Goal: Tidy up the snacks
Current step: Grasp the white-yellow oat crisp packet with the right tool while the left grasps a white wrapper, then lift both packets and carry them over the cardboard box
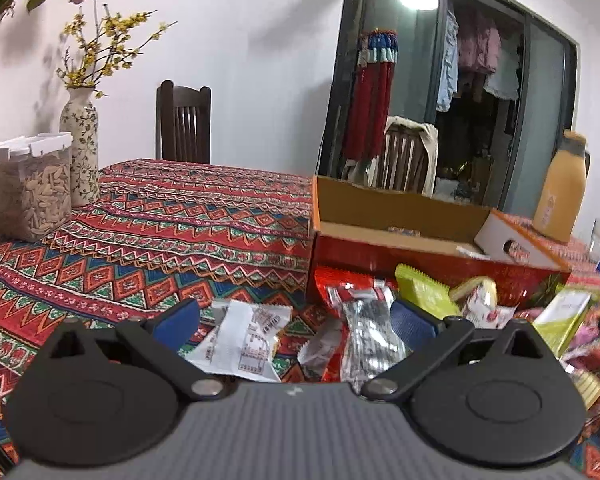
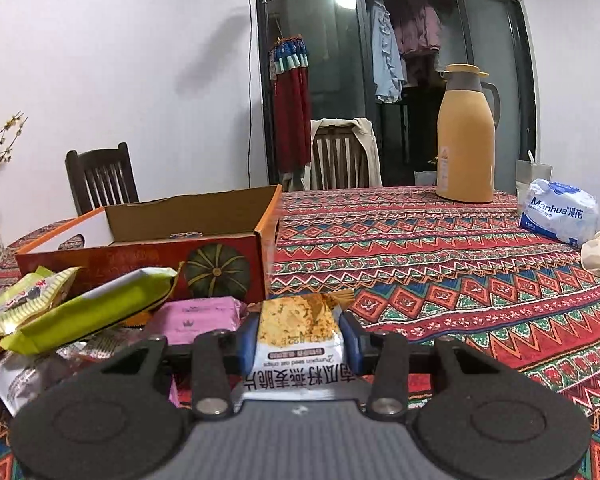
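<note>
My right gripper [image 2: 300, 338] is shut on a white and orange oat crisp packet [image 2: 300, 340], held just above the patterned tablecloth to the right of the snack pile. An open red cardboard box [image 2: 140, 256] with a pumpkin picture stands behind the pile; it also shows in the left wrist view [image 1: 400, 256]. My left gripper [image 1: 296, 322] is open and low over a white snack packet [image 1: 244, 344] and a silver and red packet [image 1: 364, 332]. Green packets [image 2: 92, 312] and a pink packet [image 2: 200, 318] lie in front of the box.
A yellow thermos [image 2: 466, 136] and a tissue pack [image 2: 560, 210] stand at the far right. A jar of seeds [image 1: 32, 196] and a flower vase [image 1: 80, 144] stand at the far left. Chairs stand behind the table.
</note>
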Available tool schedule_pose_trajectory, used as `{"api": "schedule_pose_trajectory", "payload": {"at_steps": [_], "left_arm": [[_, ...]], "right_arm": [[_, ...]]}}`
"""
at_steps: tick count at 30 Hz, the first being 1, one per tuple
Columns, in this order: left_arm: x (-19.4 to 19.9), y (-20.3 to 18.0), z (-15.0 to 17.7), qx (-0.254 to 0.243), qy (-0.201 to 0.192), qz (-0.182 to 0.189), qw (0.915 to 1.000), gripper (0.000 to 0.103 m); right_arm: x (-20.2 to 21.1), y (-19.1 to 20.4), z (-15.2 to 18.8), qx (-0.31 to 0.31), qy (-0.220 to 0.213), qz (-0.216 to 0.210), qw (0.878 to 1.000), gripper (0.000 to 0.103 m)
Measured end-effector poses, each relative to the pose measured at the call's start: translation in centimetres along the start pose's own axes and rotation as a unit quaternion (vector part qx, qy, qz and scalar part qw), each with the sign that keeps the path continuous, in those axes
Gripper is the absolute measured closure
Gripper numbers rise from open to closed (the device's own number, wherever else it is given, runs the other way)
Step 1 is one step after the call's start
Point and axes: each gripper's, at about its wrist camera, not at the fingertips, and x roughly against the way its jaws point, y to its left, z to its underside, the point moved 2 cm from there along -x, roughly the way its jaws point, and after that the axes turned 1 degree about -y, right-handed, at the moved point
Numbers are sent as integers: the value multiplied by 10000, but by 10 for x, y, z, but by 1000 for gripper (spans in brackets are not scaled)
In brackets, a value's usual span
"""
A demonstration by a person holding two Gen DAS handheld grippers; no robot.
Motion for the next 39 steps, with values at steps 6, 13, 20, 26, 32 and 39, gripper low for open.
{"api": "schedule_pose_trajectory", "payload": {"at_steps": [6,13,20,26,32,39], "left_arm": [[-4,17,-23,-120,134,-335,9993,0],[-43,29,-21,-476,954,-782,9912,0],[-62,28,-8,-492,1278,-753,9877,10],[-68,29,-3,-359,1459,-492,9874,48],[-62,27,-5,-332,1310,-464,9897,52],[-49,25,-14,-290,1025,-431,9934,52]], "right_arm": [[1,-1,1,-44,-48,-42,10000,62],[3,-2,3,-64,-92,-60,9999,62],[4,-1,4,-54,-94,-67,9999,62],[4,0,3,-46,-103,-83,9999,62],[4,0,3,-36,-113,-89,9999,62],[4,0,3,-37,-111,-86,9999,62]]}}
